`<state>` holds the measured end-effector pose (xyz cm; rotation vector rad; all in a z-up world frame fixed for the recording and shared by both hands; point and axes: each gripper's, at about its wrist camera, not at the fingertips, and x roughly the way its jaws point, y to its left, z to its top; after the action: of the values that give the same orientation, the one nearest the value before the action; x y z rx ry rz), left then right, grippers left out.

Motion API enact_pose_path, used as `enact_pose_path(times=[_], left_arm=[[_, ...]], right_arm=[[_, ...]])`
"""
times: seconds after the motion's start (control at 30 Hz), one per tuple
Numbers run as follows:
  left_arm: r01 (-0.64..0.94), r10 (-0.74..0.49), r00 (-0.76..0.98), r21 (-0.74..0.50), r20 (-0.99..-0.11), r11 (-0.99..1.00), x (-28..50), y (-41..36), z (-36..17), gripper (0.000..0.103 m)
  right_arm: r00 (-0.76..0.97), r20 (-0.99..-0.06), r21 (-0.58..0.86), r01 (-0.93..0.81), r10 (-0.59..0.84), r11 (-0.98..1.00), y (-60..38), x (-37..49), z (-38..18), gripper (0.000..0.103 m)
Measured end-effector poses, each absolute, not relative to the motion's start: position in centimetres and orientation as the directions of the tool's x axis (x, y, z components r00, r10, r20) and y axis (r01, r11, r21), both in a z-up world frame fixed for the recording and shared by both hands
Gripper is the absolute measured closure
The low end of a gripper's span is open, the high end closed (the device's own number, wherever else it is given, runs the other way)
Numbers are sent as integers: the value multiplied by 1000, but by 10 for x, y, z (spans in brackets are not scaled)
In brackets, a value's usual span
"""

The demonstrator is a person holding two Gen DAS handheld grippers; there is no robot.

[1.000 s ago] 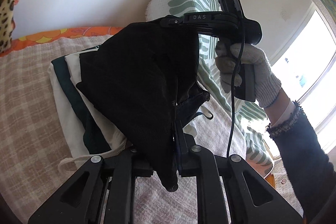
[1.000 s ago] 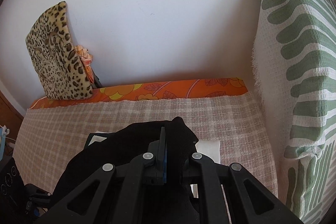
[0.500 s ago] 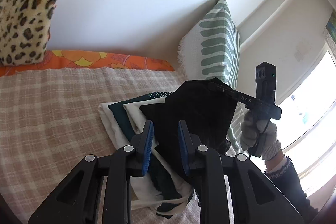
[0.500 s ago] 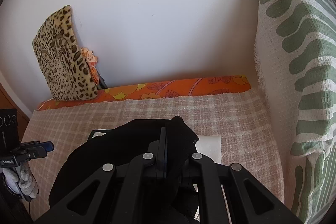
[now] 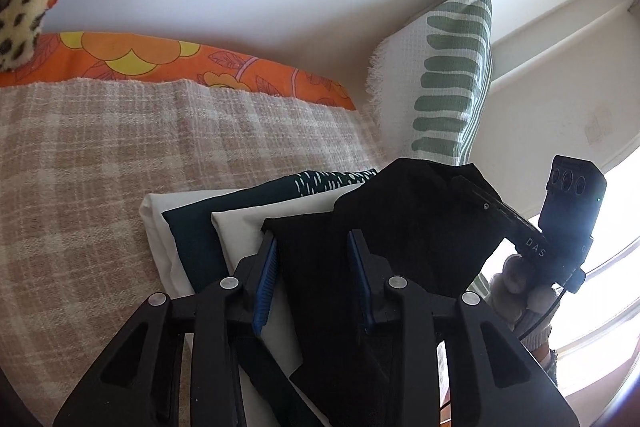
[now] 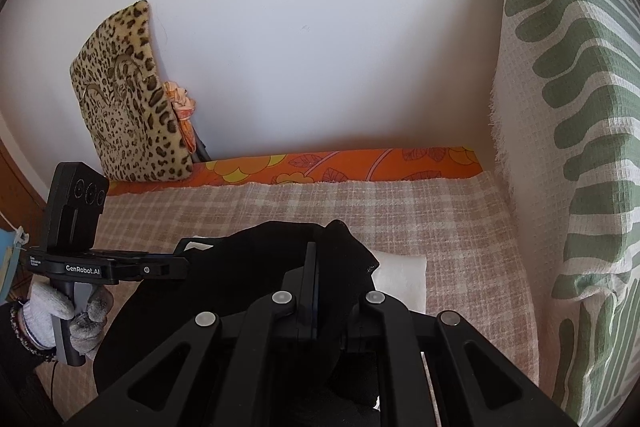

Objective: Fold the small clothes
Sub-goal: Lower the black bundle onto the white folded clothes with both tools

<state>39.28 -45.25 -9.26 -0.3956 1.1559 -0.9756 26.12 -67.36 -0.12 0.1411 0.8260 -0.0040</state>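
- Jaws of the left gripper were opening, their blue pads standing apart on either side of a black garment without pressing on it.
- Jaws of the right gripper were closed tight on a bunched fold of the same black garment, which humped up over the fingertips in the right wrist view.
- From the left wrist view, the right gripper's tip met the far right corner of the black cloth, with a gloved hand wrapped round its handle.
- From the right wrist view, the left gripper sat at the left edge of the cloth, held by a hand in a pale knitted glove.
- The black garment lay on top of a stack of folded clothes: a white piece, a dark green piece with small white dashes, and another white piece lowest and furthest left.
- The stack rested on a checked pink-and-cream blanket covering the bed.
- An orange flowered sheet showed along the far edge of the blanket, against the white wall.
- A leopard-print cushion leaned on the wall at far left.
- A white pillow with green stripes stood upright at the right.
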Motion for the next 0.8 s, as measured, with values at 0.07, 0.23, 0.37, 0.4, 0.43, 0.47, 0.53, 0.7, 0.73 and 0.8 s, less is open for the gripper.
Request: enact_pose_path(times=[0.07, 0.23, 0.37, 0.4, 0.43, 0.47, 0.53, 0.7, 0.73, 0.8], left_arm=[[444, -817, 100, -709, -568, 547, 392, -452, -92, 102], [487, -828, 287, -671, -483, 560, 373, -425, -70, 101], [526, -779, 414, -574, -472, 627, 373, -418, -58, 102], [523, -761, 414, -554, -499, 648, 379, -421, -61, 102], [505, -760, 401, -569, -511, 649, 386, -421, -66, 102], [472, -775, 376, -614, -509, 632, 395, -419, -72, 102], [413, -760, 371, -638, -533, 650, 406, -414, -80, 101], [401, -715, 390, -592, -580, 699, 411, -409, -86, 93], [407, -722, 378, -596, -580, 692, 411, -411, -86, 89], [405, -742, 335, -622, -580, 670, 412, -417, -88, 73]], right_arm=[[677, -734, 122, 51, 55, 991, -672, 260, -2, 98], [683, -728, 113, 29, 63, 993, -670, 257, 2, 98], [696, -716, 121, 37, 62, 992, -676, 259, 4, 98], [693, -719, 125, 46, 58, 991, -679, 263, 1, 98], [687, -725, 131, 58, 56, 990, -681, 267, -3, 98], [682, -729, 141, 65, 59, 988, -684, 270, -7, 98], [661, -747, 133, 53, 65, 990, -683, 275, -16, 98], [597, -801, 155, 156, 32, 976, -703, 283, -40, 79], [597, -801, 187, 189, 38, 964, -712, 283, -43, 79], [627, -774, 270, 199, 90, 942, -725, 279, -43, 80]])
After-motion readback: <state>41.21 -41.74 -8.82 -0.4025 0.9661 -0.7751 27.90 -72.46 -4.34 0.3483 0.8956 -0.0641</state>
